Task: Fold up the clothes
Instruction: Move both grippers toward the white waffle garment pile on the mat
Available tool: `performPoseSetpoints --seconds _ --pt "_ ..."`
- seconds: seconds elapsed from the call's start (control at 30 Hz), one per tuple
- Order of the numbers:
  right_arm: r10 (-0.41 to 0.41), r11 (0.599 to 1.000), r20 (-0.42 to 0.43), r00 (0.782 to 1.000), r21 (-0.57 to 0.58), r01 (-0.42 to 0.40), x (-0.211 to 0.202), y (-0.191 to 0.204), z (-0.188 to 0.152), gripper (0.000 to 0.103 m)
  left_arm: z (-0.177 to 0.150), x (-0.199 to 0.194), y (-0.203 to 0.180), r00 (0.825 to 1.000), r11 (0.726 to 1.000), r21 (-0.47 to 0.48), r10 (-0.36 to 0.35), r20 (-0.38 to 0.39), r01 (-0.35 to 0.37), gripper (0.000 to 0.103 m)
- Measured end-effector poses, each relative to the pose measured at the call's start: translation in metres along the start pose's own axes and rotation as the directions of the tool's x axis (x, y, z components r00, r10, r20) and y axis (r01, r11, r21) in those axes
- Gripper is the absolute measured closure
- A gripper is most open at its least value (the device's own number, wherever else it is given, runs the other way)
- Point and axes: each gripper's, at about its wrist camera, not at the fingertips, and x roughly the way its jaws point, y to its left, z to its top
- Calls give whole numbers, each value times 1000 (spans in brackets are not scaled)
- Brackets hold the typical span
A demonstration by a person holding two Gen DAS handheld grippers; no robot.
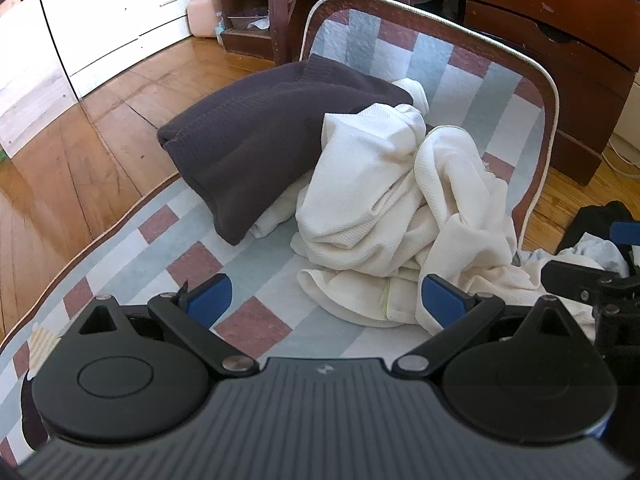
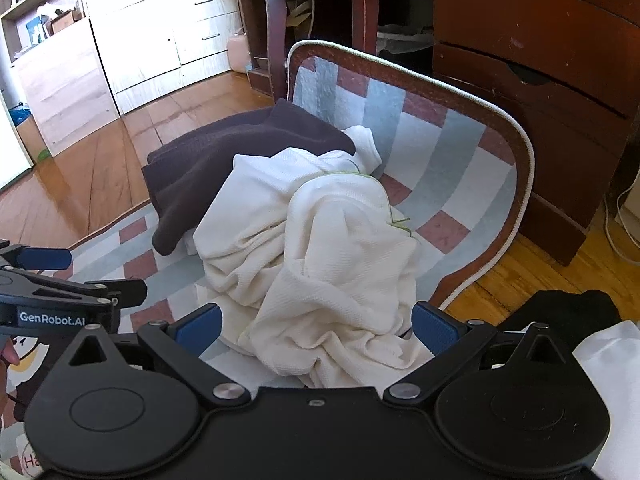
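Note:
A crumpled white waffle-knit garment (image 1: 392,208) (image 2: 320,240) lies in a heap on a checked rug (image 1: 192,256) (image 2: 440,160). A folded dark brown knit garment (image 1: 256,132) (image 2: 208,160) lies behind it to the left, partly under the white one. My left gripper (image 1: 326,302) is open just above the rug, its right pad beside the white garment's near hem. My right gripper (image 2: 316,328) is open too, with the near folds of the white garment between its blue pads and nothing pinched. The left gripper's fingers (image 2: 44,258) show at the left edge of the right wrist view.
The rug lies on a wooden floor (image 1: 80,160) and its far end curls up against a dark wooden dresser (image 2: 540,60). White drawers (image 1: 112,12) and a pink container (image 1: 202,16) stand at the back left. More black and white clothes (image 2: 580,320) lie on the floor at the right.

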Motion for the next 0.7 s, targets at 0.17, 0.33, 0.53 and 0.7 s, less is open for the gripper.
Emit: performPoseSetpoints --seconds 0.17,0.33,0.53,0.7 --pt "0 1000 -1 1000 2 0 2 2 -2 1 0 1 -1 999 999 -5 -37 -8 37 0" --pt "-3 1000 2 1000 7 3 3 2 -3 1 0 1 -4 999 999 -5 -46 -11 46 0" --pt "7 1000 2 1000 21 -7 4 -1 -3 1 0 4 -6 999 999 -1 -46 -23 46 0" --pt "133 987 18 991 84 -134 -1 -9 -4 1 -1 5 -7 998 999 -2 -47 -33 47 0"
